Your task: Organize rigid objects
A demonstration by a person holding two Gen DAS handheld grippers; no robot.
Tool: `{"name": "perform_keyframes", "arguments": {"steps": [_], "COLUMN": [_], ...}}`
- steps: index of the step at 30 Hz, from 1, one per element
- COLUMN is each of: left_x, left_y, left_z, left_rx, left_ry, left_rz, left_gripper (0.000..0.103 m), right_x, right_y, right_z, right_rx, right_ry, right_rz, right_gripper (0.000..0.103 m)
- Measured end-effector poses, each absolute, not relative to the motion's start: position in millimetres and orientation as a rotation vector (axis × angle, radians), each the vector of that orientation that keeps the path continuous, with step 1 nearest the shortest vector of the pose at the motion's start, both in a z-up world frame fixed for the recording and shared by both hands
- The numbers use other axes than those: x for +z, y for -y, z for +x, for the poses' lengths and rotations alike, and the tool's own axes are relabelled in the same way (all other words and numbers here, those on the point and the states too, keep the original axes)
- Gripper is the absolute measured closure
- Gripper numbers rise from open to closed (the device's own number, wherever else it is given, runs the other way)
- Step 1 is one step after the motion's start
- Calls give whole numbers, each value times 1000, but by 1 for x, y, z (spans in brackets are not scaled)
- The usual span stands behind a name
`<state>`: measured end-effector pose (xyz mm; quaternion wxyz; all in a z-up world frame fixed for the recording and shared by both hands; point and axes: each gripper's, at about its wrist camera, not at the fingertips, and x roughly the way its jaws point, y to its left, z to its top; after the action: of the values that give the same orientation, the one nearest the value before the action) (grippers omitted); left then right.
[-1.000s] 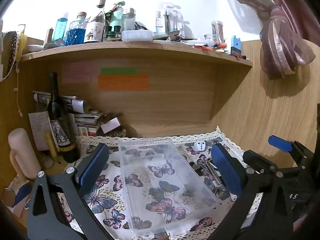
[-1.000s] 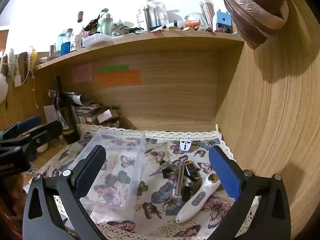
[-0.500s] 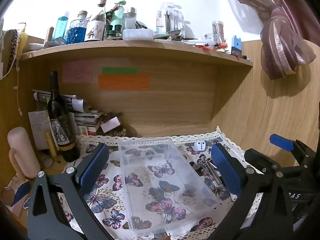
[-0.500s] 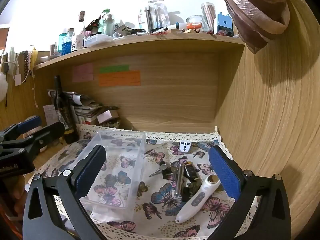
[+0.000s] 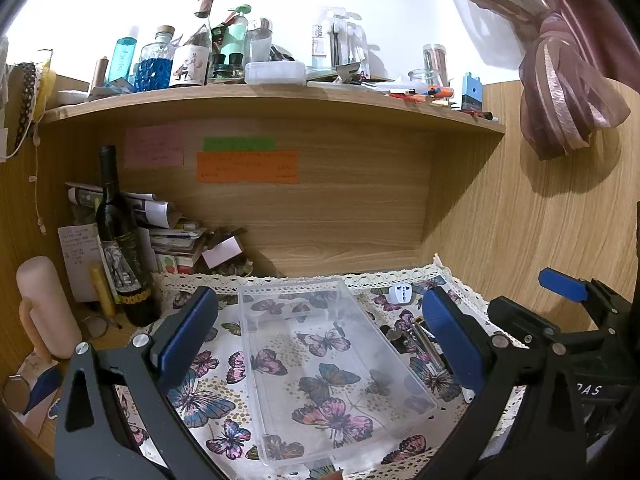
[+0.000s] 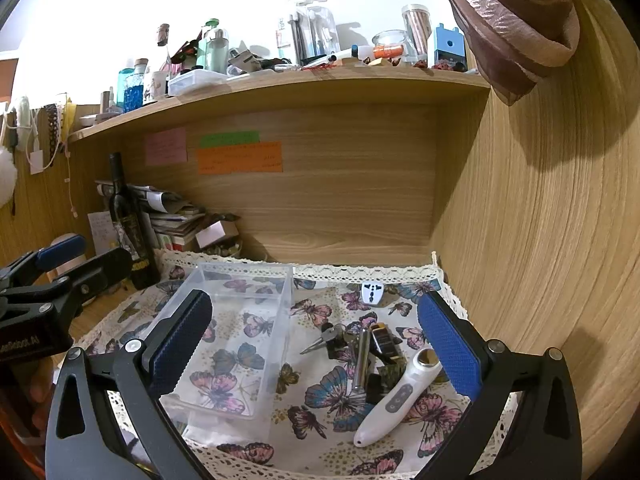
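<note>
Butterfly-print cloth [image 6: 320, 420] with lace edge covers the table under a wooden shelf [image 6: 280, 84] crowded with bottles.

Clear plastic bin [image 6: 236, 336] on the cloth, landmark for the rest. Nothing inside; butterfly print shows through the bottom.

Left tongs [image 5: 320, 344] wide apart, hovering over the bin, blue pads straddling it from above, gripping nothing, touching nothing. Seen side-on at the left edge of the right wrist view [image 6: 60, 264], left of the bin.

Right tongs [image 6: 316, 344] also wide apart, holding nothing, above the cloth; left pad over the bin's near-left side, right pad right of the bin over the loose items. No contact visible.

Dark wine bottle [image 6: 128, 220] upright, left of and behind the bin, beside a paper stack [image 6: 176, 220].

Right of the bin, on the cloth:
- white handheld device [image 6: 396, 396], lying diagonally, closest to camera
- metal rod [image 6: 360, 360] touching a pile of small dark items [image 6: 384, 348]
- small pliers [image 6: 324, 338] just beside the bin's right wall
- white plug adapter [image 6: 372, 292] behind the pile, right of the bin's far corner, apart from the rest
</note>
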<state>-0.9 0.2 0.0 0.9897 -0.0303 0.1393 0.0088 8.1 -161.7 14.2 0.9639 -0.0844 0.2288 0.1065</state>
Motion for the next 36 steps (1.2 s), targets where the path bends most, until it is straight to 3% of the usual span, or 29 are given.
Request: {"name": "perform_keyframes", "arguments": {"steps": [36], "left_x": [-1], "left_y": [1], "left_z": [0], "left_rx": [9], "left_ry": [-276], "left_rz": [-63], "left_gripper": [0], "right_x": [15], "right_y": [161], "right_z": [7], "right_rx": [216], "right_ry": [-456], "right_rz": [-165], "right_gripper": [0]}}
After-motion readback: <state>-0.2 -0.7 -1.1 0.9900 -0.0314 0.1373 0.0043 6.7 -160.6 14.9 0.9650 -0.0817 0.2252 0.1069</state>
